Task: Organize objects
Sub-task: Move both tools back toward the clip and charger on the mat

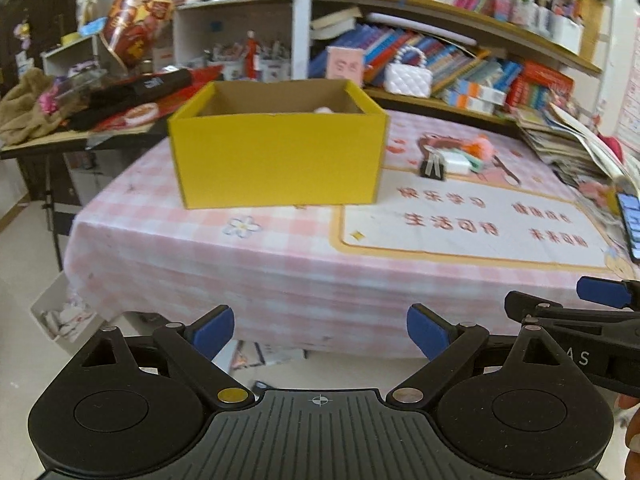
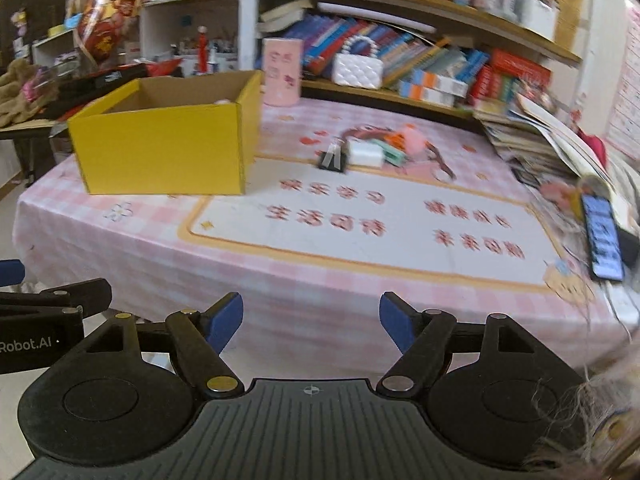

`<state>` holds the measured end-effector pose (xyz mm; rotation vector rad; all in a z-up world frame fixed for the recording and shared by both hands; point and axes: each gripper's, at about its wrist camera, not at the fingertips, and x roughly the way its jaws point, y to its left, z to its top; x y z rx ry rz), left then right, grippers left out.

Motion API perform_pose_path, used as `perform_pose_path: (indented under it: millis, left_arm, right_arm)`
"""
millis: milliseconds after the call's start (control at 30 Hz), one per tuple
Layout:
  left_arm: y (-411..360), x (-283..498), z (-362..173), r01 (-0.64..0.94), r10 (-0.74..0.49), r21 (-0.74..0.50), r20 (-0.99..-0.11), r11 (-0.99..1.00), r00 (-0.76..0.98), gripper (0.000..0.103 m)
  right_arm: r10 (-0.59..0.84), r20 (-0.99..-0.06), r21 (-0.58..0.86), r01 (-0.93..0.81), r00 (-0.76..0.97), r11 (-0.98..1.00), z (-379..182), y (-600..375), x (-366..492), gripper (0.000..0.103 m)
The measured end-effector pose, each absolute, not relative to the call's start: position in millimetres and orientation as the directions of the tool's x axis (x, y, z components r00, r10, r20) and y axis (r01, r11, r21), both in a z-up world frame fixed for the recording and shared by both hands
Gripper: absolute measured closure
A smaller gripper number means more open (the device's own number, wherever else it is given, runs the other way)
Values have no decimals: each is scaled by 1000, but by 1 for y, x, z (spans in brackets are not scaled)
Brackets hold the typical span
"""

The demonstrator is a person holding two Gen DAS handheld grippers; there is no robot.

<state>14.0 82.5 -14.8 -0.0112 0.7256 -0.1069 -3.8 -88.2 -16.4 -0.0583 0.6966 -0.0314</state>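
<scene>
An open yellow cardboard box [image 1: 276,160] [image 2: 160,152] stands on the pink checked table, with something pale pink [image 1: 323,110] showing inside near its back wall. To the box's right lies a small pile: a black binder clip [image 1: 432,168] [image 2: 331,160], a white block [image 1: 456,162] [image 2: 365,155], a green piece and a fluffy pink-orange thing [image 1: 482,147] [image 2: 412,138]. My left gripper [image 1: 320,330] hovers off the table's front edge, open and empty. My right gripper [image 2: 311,322] also hangs before the front edge, open with nothing between its fingers.
A printed mat [image 2: 360,224] covers the table's right part. A phone [image 2: 604,236] lies at the right edge beside stacked magazines [image 1: 568,148]. A pink cylinder [image 2: 282,72] and a white quilted purse [image 2: 358,68] stand at the back by crowded bookshelves. A cluttered side table [image 1: 80,112] is left.
</scene>
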Motion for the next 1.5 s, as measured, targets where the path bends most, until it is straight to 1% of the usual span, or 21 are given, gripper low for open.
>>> perform_pose_path:
  millis: [100, 533, 733, 1000, 1167, 1367, 1500]
  left_arm:
    - [74, 14, -15, 131, -130, -48, -662, 990, 738, 8]
    - [14, 29, -14, 341, -272, -22, -652, 940, 708, 8]
    - [-8, 38, -13, 394, -301, -2, -649, 919, 699, 8]
    - [-16, 58, -14, 377, -304, -29, -653, 926, 694, 8]
    - [-27, 69, -17, 376, -297, -25, -661, 926, 689, 8]
    - [-39, 91, -18, 346, -271, -22, -668, 938, 693, 8]
    - [-51, 110, -18, 325, -244, -2, -665, 946, 706, 8]
  right_arm:
    - [-89, -644, -61, 65, 760, 996, -17, -99, -12, 27]
    - [-247, -639, -58, 275, 728, 960, -14, -148, -26, 26]
    - [-291, -646, -44, 346, 705, 937, -14, -172, -20, 26]
    - [-271, -657, -40, 326, 704, 945, -14, -187, 4, 26]
    - [-247, -671, -36, 303, 699, 952, -17, -195, 20, 26]
    - [-200, -688, -16, 261, 698, 965, -19, -208, 48, 27]
    - [-153, -683, 6, 216, 714, 976, -16, -218, 70, 28]
